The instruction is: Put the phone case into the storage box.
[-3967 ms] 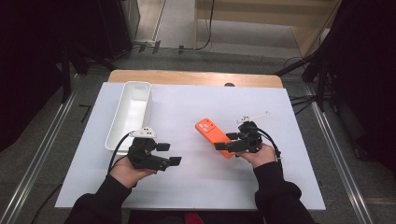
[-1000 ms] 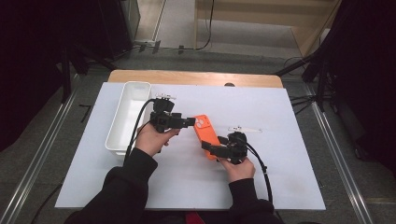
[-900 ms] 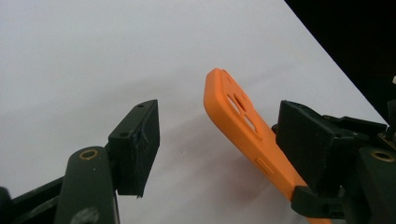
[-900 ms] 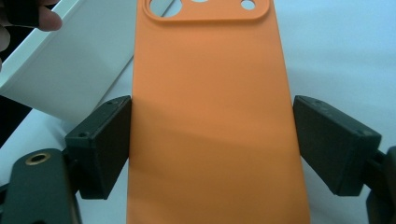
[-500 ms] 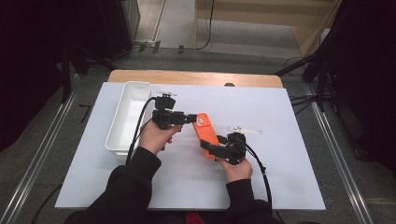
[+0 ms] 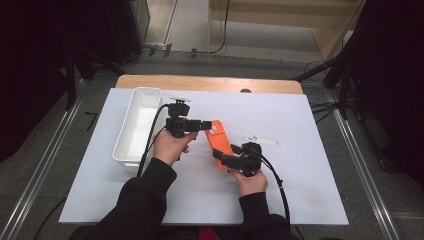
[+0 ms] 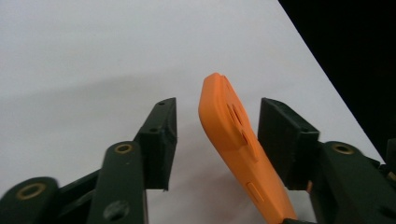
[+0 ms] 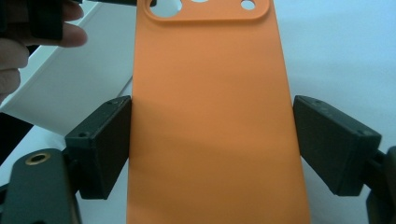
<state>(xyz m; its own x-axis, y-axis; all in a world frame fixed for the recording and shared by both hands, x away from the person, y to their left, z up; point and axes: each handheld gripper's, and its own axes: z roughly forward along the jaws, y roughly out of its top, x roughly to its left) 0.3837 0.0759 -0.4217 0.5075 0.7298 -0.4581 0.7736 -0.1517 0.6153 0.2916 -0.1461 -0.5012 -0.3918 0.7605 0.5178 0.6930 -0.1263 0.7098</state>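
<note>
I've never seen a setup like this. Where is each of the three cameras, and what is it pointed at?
High view: above the person's side, looking forward and down on the white table; both forearms, hands, left tongs and right tongs show.
Left gripper view: rides the left tongs, looking along their jaws at the orange phone case edge-on between them.
Right gripper view: rides the right tongs, jaws at the case's sides; fingers of the other hand show.
Shared: the orange case and white table.
</note>
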